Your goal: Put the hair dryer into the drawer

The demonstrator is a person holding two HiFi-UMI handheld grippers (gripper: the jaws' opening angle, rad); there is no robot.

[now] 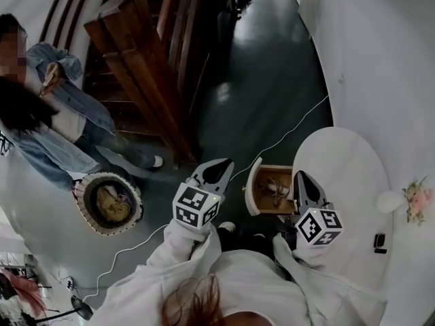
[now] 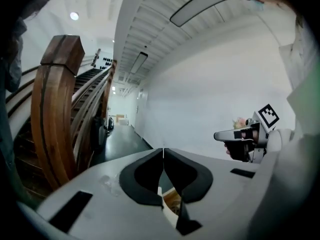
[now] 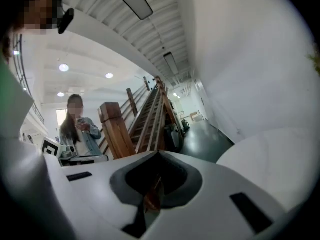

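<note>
Between our hand-held grippers, the open drawer [image 1: 253, 189] holds a dark corded item [image 1: 275, 189]. Our left hand-held gripper [image 1: 224, 165] and right hand-held gripper [image 1: 300, 176] are closed, empty.

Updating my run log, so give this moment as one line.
left gripper: shut, empty | right gripper: shut, empty | drawer: open, contents unclear

Floor [image 1: 272, 66]: dark and glossy, filling the centre and top of the frame. A white cable [image 1: 292, 131] trails across it from centre right towards lower left. A round basket [image 1: 109, 204] sits on it at lower left.

Table [image 1: 353, 175]: white, round, on the right side. Pink flowers [image 1: 417, 199] and a small dark object [image 1: 379, 242] lie at its far right. Its wooden drawer [image 1: 253, 187] stands open.
</note>
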